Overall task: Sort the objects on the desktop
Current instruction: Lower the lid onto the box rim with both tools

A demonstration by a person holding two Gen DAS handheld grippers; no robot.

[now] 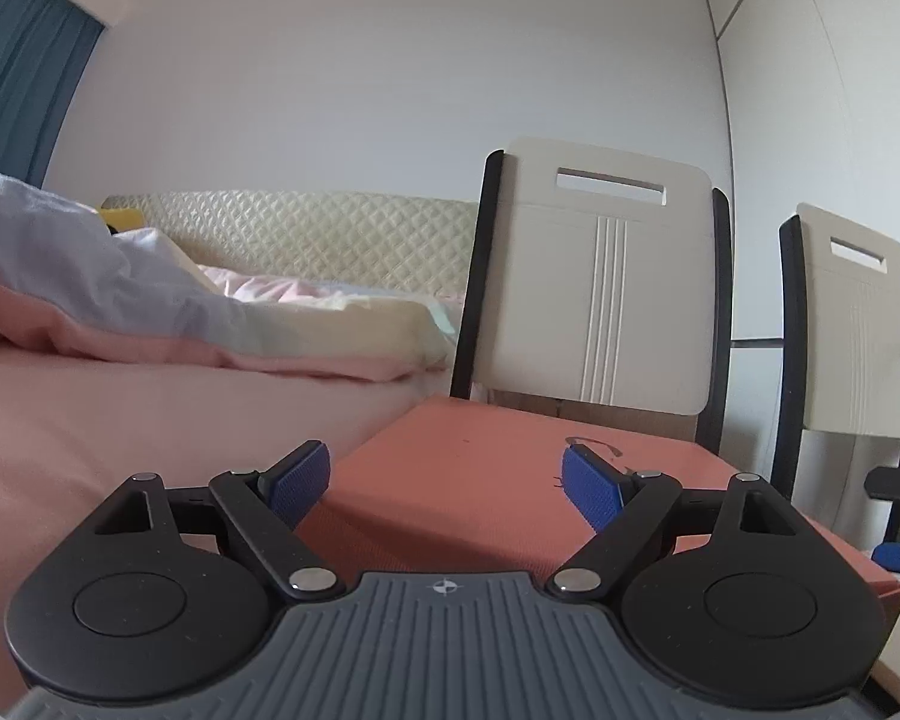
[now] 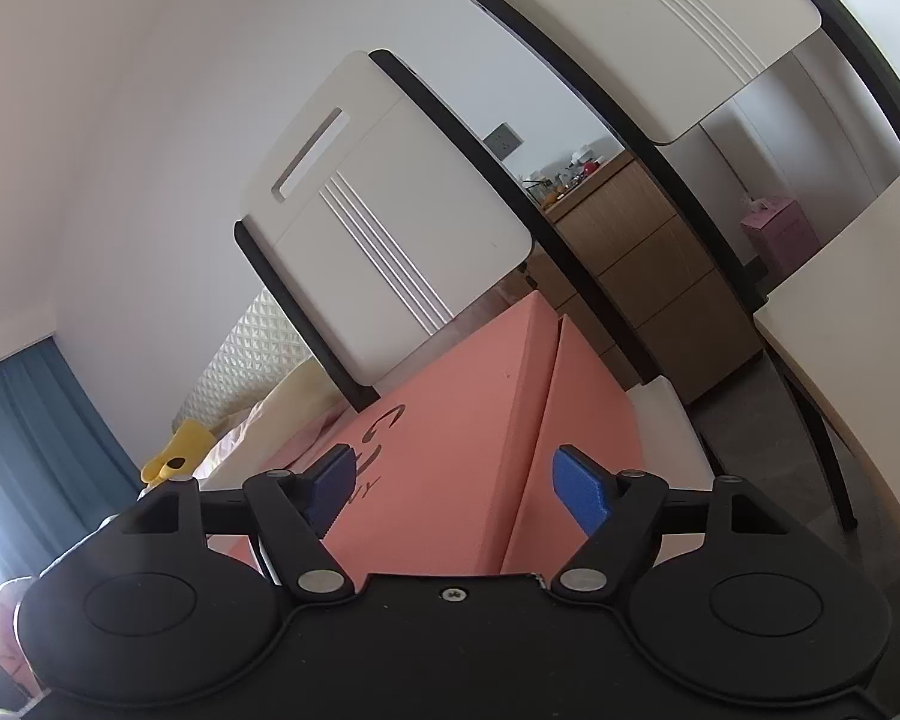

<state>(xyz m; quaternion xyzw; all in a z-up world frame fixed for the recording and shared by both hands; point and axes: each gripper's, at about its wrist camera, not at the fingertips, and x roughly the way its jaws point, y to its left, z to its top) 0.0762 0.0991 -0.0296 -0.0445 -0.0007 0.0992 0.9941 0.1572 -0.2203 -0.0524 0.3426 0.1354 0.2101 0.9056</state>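
With both tools spread wide and gripping nothing, best treated as the approach stage of a pick on the flat salmon-pink cardboard box [image 1: 510, 480], the only sortable thing in clear view. Left tool [image 1: 447, 483]: blue ribbed pads [image 1: 591, 489] far apart, hovering low over the near end of the box, no contact to be seen. Right tool [image 2: 453, 483]: equally open, tilted steeply, looking along the same pink box [image 2: 468, 432], where a lid seam runs down the top and dark lettering sits near the left pad.

Box location: lying flat just in front of the nearer cream-white plastic chair back with black frame [image 1: 594, 288], bed with pink sheet and rumpled pale quilt [image 1: 120, 312] to its left, a white desk edge [image 2: 858, 276] far right in the right wrist view. Whether the box rests on a desk or on the chair seat cannot be told.

For a clean grasp, probably wise to:
- level the right tool first, so that the pads meet the box squarely;
- take the box across a narrow edge or side wall, not across the broad top, likely too wide for the opening;
- keep off the lid seam, lest the lid lift alone;
- close slowly, thin card denting easily;
- mind the chair back close behind when lifting.
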